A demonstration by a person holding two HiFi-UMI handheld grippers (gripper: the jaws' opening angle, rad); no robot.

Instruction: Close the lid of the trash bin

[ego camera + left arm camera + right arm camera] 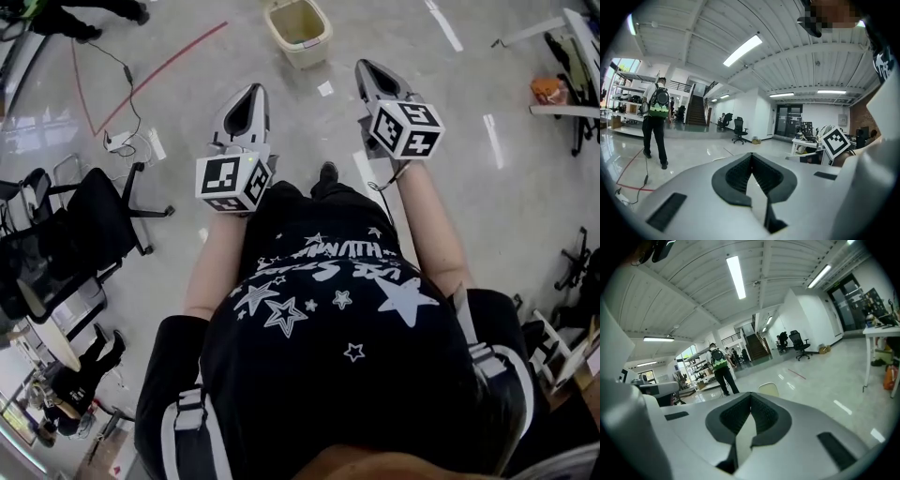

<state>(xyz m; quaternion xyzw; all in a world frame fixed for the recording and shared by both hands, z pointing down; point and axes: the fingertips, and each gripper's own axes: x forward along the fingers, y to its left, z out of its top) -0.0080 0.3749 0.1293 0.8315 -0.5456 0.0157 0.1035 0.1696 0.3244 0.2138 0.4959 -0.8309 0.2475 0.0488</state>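
Head view, trash bin (305,54) well ahead of 2 closed jaws

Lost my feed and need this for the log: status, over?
Left gripper shut, empty; right gripper shut, empty. Trash bin open on floor ahead, untouched. Nothing seen in the way.

The glossy pale floor (506,216) carries a cream trash bin (300,30) at the far edge. A red line (159,70), a black cable (127,84), a white power strip (120,141) and white tape strips (491,141) lie on it, and a black office chair (94,225) stands at the left.
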